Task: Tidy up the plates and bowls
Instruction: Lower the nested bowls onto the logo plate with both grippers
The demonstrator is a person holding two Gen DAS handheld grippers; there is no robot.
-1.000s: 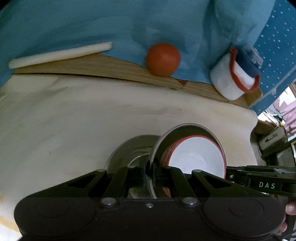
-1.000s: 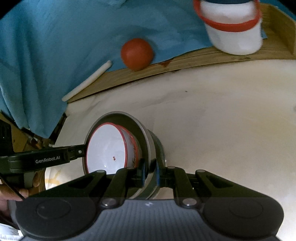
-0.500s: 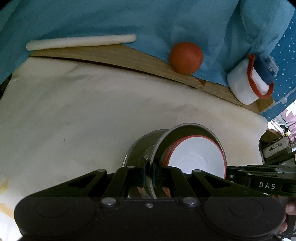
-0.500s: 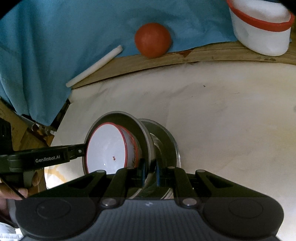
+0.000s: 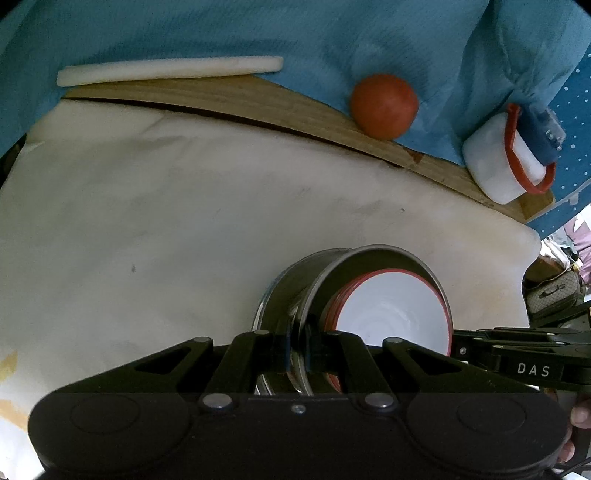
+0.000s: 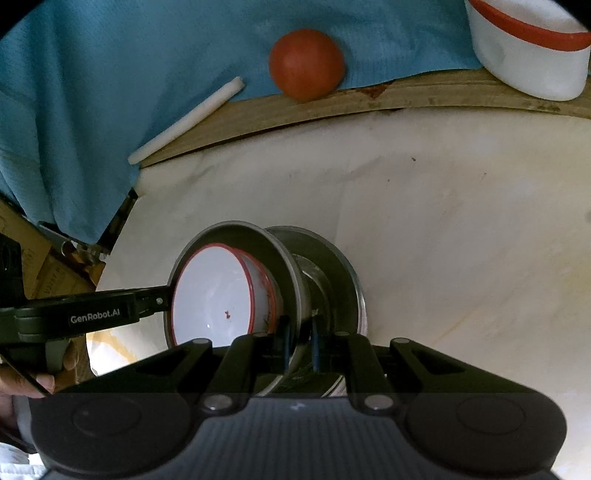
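Note:
A steel bowl [image 5: 373, 254] [image 6: 258, 243] holds stacked white bowls with red rims [image 5: 391, 314] [image 6: 210, 291]. My left gripper [image 5: 299, 350] is shut on the steel bowl's near rim. My right gripper [image 6: 300, 345] is shut on the opposite rim. Each gripper shows in the other's view, the right gripper [image 5: 461, 347] coming in from the right and the left gripper [image 6: 159, 301] from the left. Just beyond the carried bowl, a steel plate [image 5: 277, 295] [image 6: 343, 273] rests on the cream table cover. I cannot tell whether the two touch.
A wooden board edge [image 5: 258, 99] runs along the back under a blue cloth [image 5: 221, 29]. On it lie a white stick [image 5: 166, 70], a tomato [image 5: 384, 107] [image 6: 306, 64] and a white tub with a red rim [image 5: 498, 162] [image 6: 532, 48]. The table drops off at the right [image 5: 532, 251].
Both grippers carried the steel bowl with its white bowls across the table toward the steel plate, which now sits closer behind it. Most of the shift came early.

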